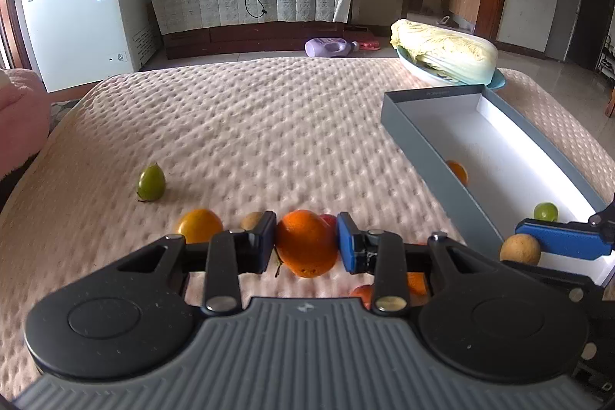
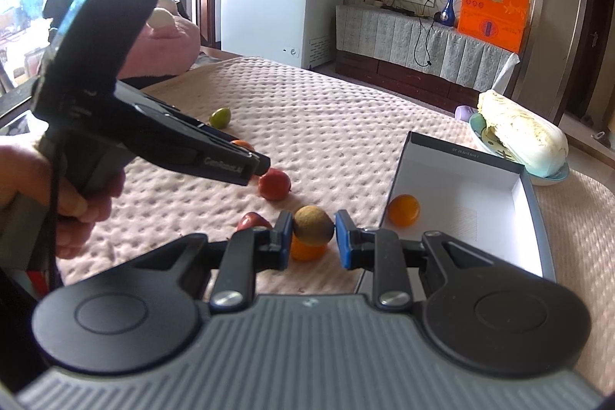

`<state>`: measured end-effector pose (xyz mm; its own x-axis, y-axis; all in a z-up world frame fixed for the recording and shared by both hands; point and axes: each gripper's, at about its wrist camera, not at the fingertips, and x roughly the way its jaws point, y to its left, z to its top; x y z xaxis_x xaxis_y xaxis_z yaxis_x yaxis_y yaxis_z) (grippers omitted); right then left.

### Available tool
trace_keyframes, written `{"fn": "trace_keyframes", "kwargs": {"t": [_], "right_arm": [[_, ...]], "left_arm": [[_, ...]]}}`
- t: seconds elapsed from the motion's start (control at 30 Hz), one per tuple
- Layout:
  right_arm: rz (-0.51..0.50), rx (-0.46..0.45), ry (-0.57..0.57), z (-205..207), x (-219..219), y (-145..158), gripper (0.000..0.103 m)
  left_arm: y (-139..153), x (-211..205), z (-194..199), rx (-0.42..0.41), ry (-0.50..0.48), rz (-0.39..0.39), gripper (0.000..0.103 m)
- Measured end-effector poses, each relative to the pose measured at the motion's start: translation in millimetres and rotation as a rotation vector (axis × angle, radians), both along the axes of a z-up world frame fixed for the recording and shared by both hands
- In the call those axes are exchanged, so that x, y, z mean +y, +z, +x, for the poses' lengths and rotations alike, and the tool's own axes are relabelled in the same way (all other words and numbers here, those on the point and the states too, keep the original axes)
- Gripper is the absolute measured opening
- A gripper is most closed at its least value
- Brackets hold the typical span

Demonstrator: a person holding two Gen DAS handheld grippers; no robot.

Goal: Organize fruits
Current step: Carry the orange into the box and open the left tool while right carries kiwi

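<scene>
My left gripper [image 1: 306,243] is shut on an orange [image 1: 306,244], low over the pink quilted cover. My right gripper [image 2: 312,235] is shut on a small brown fruit [image 2: 313,224], held at the near edge of the grey box [image 2: 534,202]; it also shows in the left wrist view [image 1: 521,248]. The box [image 1: 423,137] holds an orange fruit [image 2: 403,210] and a green grape [image 1: 546,211]. On the cover lie a green fruit [image 1: 151,182], a yellow-orange fruit [image 1: 200,225], a brown fruit [image 1: 251,220], red fruits [image 2: 273,184] [image 2: 251,221] and an orange fruit [image 2: 307,251].
A Chinese cabbage [image 1: 446,50] lies on a blue plate [image 1: 497,81] behind the box. A pink plush toy [image 2: 169,41] sits at the table's left side. A white freezer [image 1: 84,14] and a TV cabinet [image 1: 250,6] stand beyond the table.
</scene>
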<state>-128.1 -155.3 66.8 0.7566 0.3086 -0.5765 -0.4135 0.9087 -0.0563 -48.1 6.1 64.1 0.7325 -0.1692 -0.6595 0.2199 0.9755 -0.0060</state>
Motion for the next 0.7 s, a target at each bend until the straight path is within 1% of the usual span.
{"fn": "trace_keyframes", "kwargs": {"t": [0.2,0.33,0.7], "right_arm": [[0.004,-0.015,-0.012,-4,-10,5,0.027],[0.009,-0.023,-0.027,-6,-18,9,0.027],[0.008,-0.026,-0.089,-17,-53,12,0.027]], "left_arm": [[5,-13,3,-0.01,-0.005,-0.013,0.04],[9,-29,5,-0.021,-0.017,-0.025,0.04],[13,-82,7,-0.035,-0.092,-0.044,0.04]]}}
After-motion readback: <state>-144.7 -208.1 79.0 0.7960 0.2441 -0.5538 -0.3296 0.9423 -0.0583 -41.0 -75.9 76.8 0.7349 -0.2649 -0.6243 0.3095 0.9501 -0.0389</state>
